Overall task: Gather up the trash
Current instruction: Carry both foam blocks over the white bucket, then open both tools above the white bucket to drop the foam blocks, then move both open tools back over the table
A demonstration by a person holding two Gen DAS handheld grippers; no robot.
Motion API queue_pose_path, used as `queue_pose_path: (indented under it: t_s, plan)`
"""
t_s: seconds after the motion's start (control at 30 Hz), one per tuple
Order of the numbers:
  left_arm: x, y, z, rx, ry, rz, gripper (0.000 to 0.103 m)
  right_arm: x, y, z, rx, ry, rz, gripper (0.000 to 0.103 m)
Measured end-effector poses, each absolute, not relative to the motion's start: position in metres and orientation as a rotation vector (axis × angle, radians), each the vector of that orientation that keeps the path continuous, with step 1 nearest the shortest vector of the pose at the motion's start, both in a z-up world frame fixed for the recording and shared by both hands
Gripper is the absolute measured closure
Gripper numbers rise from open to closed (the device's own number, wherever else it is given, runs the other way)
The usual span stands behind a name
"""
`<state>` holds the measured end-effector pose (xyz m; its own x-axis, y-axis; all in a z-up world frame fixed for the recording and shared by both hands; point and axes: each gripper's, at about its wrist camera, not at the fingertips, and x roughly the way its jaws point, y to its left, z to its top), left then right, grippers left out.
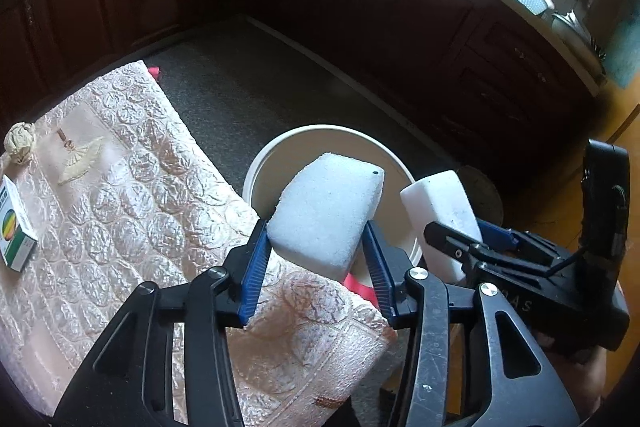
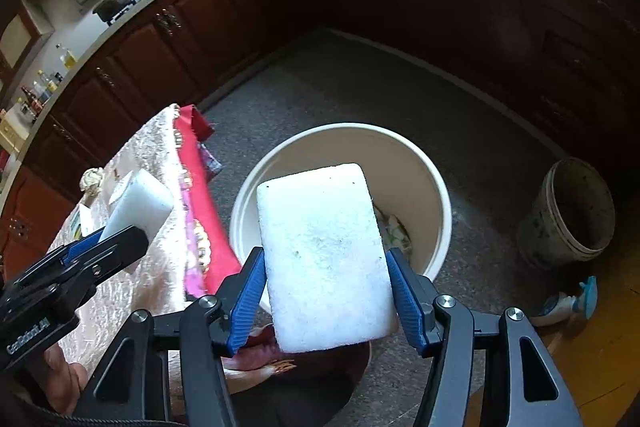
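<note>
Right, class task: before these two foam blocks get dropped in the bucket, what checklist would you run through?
1. Left gripper clamps left foam block: ok.
2. Right gripper clamps right foam block: ok.
3. White bucket open, with room inside: ok.
4. Both blocks fully past the bucket's near rim: cannot tell.
5. Table cleared of trash: not ok, a paper wad lies on the tablecloth.
</note>
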<state>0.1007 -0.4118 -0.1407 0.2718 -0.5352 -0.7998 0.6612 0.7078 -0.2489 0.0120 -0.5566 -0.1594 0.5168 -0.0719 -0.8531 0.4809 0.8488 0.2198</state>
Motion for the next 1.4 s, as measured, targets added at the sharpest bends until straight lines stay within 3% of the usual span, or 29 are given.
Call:
queue_pose_path:
  t_s: [0.2, 0.83, 1.4]
  plan:
    - [0.102, -0.408, -0.14, 0.108, 1.022, -0.825, 0.046, 0.011, -0.562, -0.163, 0.495, 0.971, -0.363, 0.036]
    - [0.093, -0.367, -0.121, 0.111, 0.967, -0.752, 0.046, 0.014, -0.536, -0.158, 0.467, 0.983, -0.325, 0.036]
    - [0.132, -0.266, -0.119, 0.04, 0.954, -0.505, 0.046, 0.049, -0.466, -0.142, 0.373, 0.971, -0.205, 0.033]
